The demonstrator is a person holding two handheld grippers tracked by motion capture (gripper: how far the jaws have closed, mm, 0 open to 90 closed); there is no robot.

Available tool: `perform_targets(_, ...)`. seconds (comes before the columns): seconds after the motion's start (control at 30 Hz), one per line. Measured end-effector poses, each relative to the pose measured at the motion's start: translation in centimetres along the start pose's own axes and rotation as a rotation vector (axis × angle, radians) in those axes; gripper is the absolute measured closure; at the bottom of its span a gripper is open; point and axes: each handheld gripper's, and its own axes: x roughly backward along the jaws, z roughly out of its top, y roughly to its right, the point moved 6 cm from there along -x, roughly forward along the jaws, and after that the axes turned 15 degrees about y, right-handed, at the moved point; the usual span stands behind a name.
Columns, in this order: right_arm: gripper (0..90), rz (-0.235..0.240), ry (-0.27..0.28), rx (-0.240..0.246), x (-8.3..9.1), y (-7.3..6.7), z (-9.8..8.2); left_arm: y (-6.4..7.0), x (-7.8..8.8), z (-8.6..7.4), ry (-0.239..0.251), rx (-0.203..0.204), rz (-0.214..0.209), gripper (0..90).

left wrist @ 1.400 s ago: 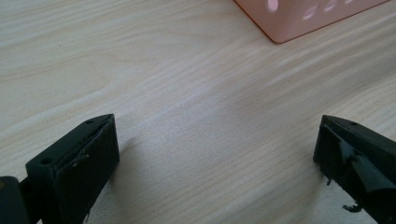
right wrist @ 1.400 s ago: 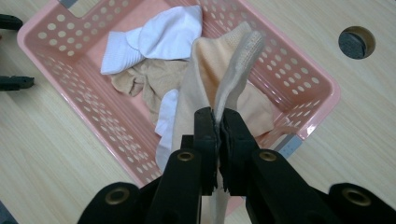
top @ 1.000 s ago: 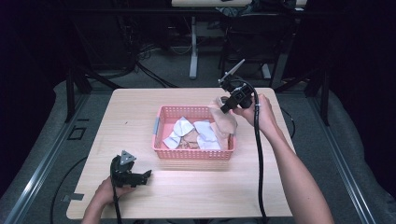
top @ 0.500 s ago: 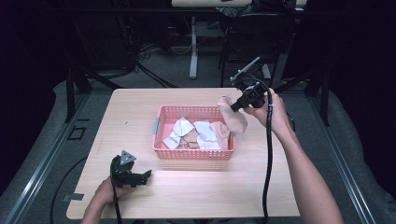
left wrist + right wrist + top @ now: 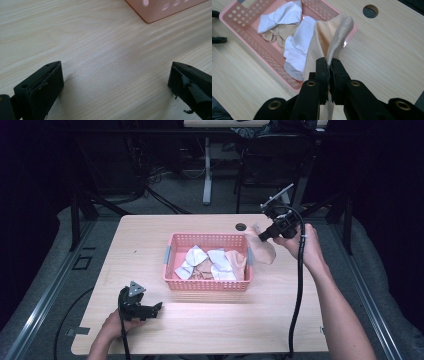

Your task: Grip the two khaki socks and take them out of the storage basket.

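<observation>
Jaws of the right gripper are clamped tight on a beige knitted sock, pinching its fabric edge between the two black pads. In the high view that gripper is held up by the person's right hand past the right end of a pink perforated plastic basket, and the sock hangs from it, draped over the basket's right rim and down outside that end wall. Inside the basket lie two white socks and a crumpled tan sock; the right gripper view shows them heaped toward the middle of the basket. Behind the held sock, a round dark hole is cut into the pale wooden table. The left gripper rests low at the table's front left, near the basket's front left corner but apart from it, in the person's left hand. Its own view shows the jaws spread wide over bare wood, with nothing between them.
</observation>
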Motion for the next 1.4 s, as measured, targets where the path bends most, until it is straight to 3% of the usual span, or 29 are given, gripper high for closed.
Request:
perform_targets(0.3,86.0,-0.027,0.002,-0.036,0.9,1.8,-1.7,0.0,0.0,0.0,0.0,0.0,0.0,0.2)
perform_targets(0.63,86.1,-0.042,0.008,-0.108,1.3,4.0,-4.5,0.0,0.0,0.0,0.0,0.0,0.0,0.2)
perform_targets(1.0,86.1,-0.039,0.014,-0.203,0.0,6.1,-8.2,0.0,0.0,0.0,0.0,0.0,0.0,0.2)
perform_targets(1.23,86.2,-0.041,-0.039,-0.214,-1.6,6.6,-9.9,0.0,0.0,0.0,0.0,0.0,0.001,0.2)
perform_targets(1.4,86.3,-0.052,-0.044,-0.219,-2.1,6.9,-10.5,0.0,0.0,0.0,-0.002,0.0,-0.001,0.2)
